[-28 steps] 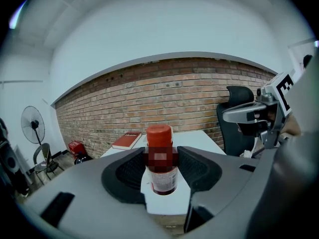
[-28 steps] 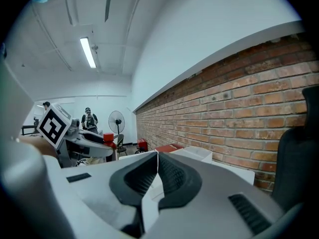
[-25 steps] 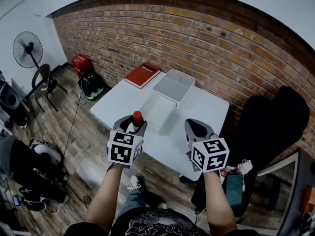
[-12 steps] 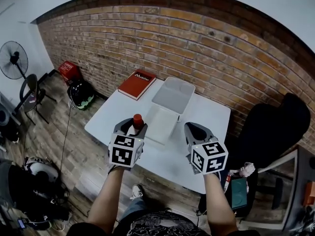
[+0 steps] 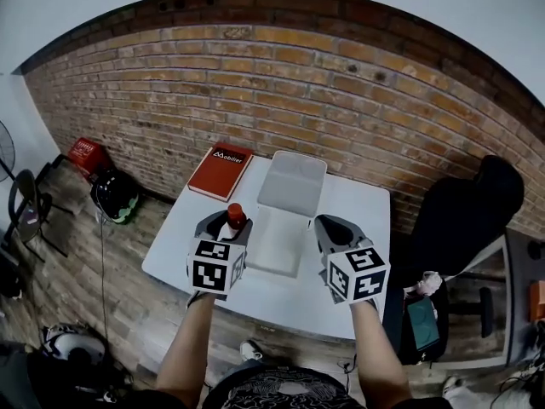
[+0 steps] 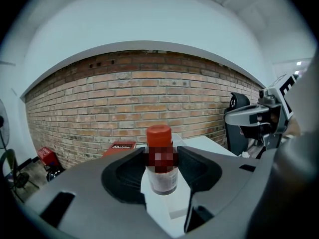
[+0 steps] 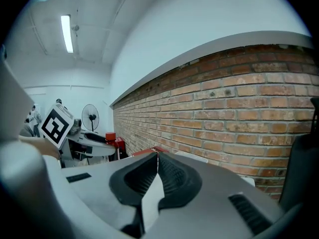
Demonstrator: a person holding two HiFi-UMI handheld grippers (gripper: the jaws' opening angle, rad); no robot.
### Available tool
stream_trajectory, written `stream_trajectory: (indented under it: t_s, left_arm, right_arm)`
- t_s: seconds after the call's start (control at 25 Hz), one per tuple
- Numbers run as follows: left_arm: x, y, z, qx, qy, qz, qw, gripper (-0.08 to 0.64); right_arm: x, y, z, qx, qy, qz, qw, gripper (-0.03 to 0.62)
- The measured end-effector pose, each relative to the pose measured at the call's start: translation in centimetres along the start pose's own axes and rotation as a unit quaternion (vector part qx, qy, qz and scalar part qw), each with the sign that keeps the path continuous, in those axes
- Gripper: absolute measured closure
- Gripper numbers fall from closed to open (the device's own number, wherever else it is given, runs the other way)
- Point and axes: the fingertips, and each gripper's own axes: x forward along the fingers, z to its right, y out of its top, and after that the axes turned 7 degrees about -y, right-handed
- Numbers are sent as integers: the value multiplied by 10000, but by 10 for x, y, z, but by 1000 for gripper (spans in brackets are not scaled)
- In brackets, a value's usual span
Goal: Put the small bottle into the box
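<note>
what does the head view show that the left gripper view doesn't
Head view only: the open inside of the box, the person's arms, the floor. Left gripper view only: the left gripper with its jaws shut on the body of the bottle. Both: the bottle's red cap, the book, the brick wall, the right gripper.

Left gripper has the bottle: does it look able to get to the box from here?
Probably yes. The left gripper holds the small bottle, and the open box sits just ahead to its right, with nothing standing between them.
</note>
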Motion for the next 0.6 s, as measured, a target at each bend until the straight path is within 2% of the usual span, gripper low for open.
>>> stream_trajectory:
  t_s: [0.36, 0.6]
  left_arm:
    - [23, 8, -26, 226, -600, 37, 9979, 344]
    - [40, 10, -21, 304, -869, 53, 9957, 344]
  right_arm:
    - [25, 9, -12, 111, -556, 25, 9984, 571]
    - [28, 12, -7, 119, -766, 61, 9970, 571]
